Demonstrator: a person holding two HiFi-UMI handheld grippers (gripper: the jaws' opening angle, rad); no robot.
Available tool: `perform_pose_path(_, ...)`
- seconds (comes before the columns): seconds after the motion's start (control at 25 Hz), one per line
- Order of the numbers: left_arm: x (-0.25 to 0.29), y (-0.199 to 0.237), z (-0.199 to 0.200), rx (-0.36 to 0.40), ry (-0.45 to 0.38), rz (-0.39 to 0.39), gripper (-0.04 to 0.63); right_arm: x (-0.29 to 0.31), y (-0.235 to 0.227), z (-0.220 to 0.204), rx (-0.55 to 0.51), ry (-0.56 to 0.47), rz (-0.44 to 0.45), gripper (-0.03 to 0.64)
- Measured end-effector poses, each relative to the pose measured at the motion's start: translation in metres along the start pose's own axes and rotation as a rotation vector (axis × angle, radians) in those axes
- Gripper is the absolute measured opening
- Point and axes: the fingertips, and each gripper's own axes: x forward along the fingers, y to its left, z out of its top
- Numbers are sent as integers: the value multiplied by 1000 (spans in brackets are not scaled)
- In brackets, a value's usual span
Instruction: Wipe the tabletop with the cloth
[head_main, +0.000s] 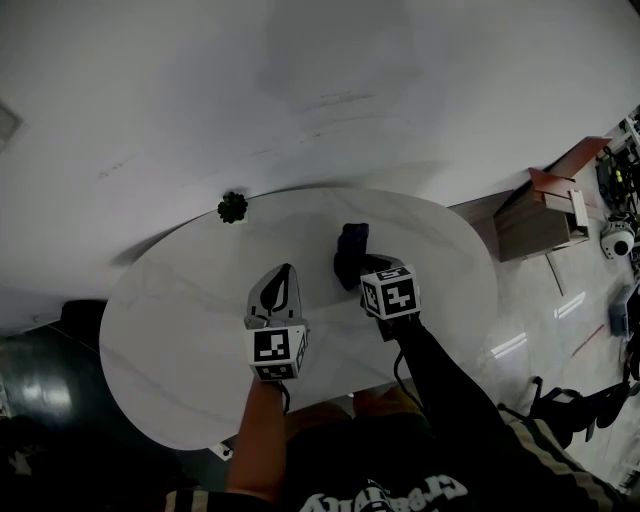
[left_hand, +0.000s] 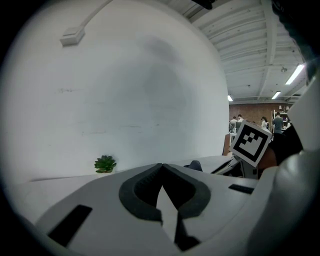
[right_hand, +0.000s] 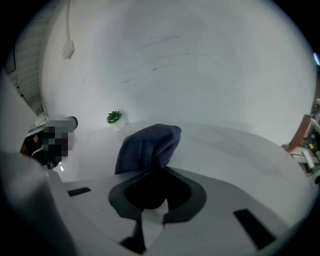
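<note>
Nearest me, my left gripper (left_hand: 162, 169) has its jaws pressed together with nothing between them. It hangs over the near part of the tabletop (head_main: 170, 330), just beside my right gripper (right_hand: 159, 170). The right one is pinching the dark blue cloth (right_hand: 149, 142) by a bunched fold, deep between its dark pads, and the rest of the fabric humps up and forward past the tips. In the head view the cloth (head_main: 350, 248) sits just beyond the right gripper (head_main: 362, 270), about mid-table and to the right of the left gripper (head_main: 286, 272). I can't tell whether its underside touches the white surface. I judge it light, soft and floppy: it will crumple rather than push flat, so a hold on a thick gathered fold, as now, should serve better than a single edge. I'd expect to press down so that a broad patch drags along. It shouldn't slip or break. Farther off, a small green potted plant (head_main: 232, 208) stands at the table's far edge, against the white wall (head_main: 300, 80).
</note>
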Motion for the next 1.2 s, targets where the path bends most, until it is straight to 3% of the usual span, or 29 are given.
perform_pose_path(0.4, 48, -90, 14, 74, -6, -139, 2, -51, -128, -6, 34, -27, -159, 46)
perform_pose_path(0.84, 74, -170, 17, 67, 2, -239, 2, -127, -260, -25, 52, -16, -404, 49)
perform_pose_path(1.08, 79, -189, 18, 85, 6, -266, 2, -131, -260, -35, 204, -90, -299, 129)
perform_pose_path(1.2, 76, -192, 19, 93, 8, -269, 2, -131, -252, -30, 217, -113, -246, 193)
